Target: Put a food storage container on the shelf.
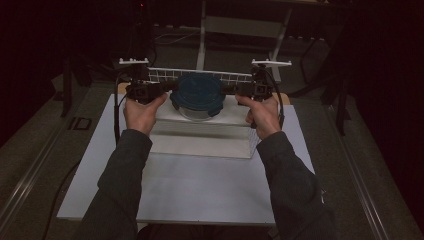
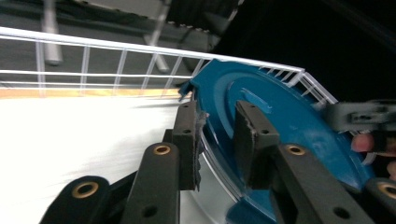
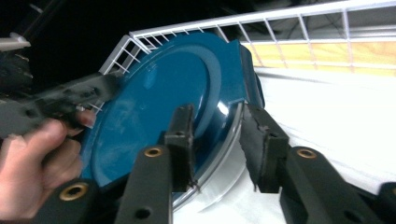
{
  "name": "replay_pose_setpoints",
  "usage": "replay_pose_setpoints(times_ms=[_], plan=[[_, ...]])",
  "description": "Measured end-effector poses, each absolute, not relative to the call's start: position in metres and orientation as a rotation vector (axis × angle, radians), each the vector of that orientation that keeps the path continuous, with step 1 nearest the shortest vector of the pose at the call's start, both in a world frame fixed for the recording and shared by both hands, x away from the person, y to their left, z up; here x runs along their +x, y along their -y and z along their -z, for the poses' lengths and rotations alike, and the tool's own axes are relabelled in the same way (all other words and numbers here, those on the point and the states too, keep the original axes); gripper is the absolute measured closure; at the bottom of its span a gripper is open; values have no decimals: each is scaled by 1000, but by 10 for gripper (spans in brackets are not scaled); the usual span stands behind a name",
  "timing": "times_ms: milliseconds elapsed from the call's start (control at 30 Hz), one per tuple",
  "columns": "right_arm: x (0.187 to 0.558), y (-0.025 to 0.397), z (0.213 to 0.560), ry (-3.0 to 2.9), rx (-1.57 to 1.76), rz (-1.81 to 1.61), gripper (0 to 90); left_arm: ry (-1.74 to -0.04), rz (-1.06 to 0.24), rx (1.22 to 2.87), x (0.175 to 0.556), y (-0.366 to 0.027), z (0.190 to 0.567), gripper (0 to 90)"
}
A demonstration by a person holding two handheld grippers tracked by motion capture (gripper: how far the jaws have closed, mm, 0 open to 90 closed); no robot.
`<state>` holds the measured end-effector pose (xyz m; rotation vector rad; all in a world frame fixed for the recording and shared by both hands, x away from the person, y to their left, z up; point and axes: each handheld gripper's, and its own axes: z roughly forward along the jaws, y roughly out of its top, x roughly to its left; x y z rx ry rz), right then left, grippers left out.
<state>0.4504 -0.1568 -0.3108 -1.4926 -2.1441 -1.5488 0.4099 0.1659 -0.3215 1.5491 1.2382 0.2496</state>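
Observation:
A round clear container with a blue lid (image 1: pixel 199 92) sits between both grippers, inside the back of a white wire basket (image 1: pixel 165 74). My left gripper (image 1: pixel 172 86) grips its left rim and my right gripper (image 1: pixel 227 89) its right rim. In the left gripper view the jaws of the left gripper (image 2: pixel 217 126) straddle the rim of the blue lid (image 2: pixel 289 116), one on top and one under the clear bowl. In the right gripper view the right gripper (image 3: pixel 217 130) clamps the edge of the lid (image 3: pixel 154 93) the same way.
The wire basket's rails (image 2: pixel 121 46) (image 3: pixel 299 14) rise close behind the container. The basket stands on a white board (image 1: pixel 200 190) that covers the table. Dark floor, stands and table legs (image 1: pixel 202 35) lie beyond.

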Motion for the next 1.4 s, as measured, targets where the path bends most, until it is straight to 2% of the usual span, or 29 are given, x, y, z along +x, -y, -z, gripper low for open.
replay_pose_setpoints(times_ms=[600,967,1400], plan=[[454,156,310,2169,-1539,1574,687,-1237,-291,1518,419,-159,324,736],[453,151,306,2253,-1577,1587,722,-1238,-338,1542,423,-153,321,784],[442,153,303,2374,-1494,1674,701,-1202,-365,1556,417,-158,319,722]])
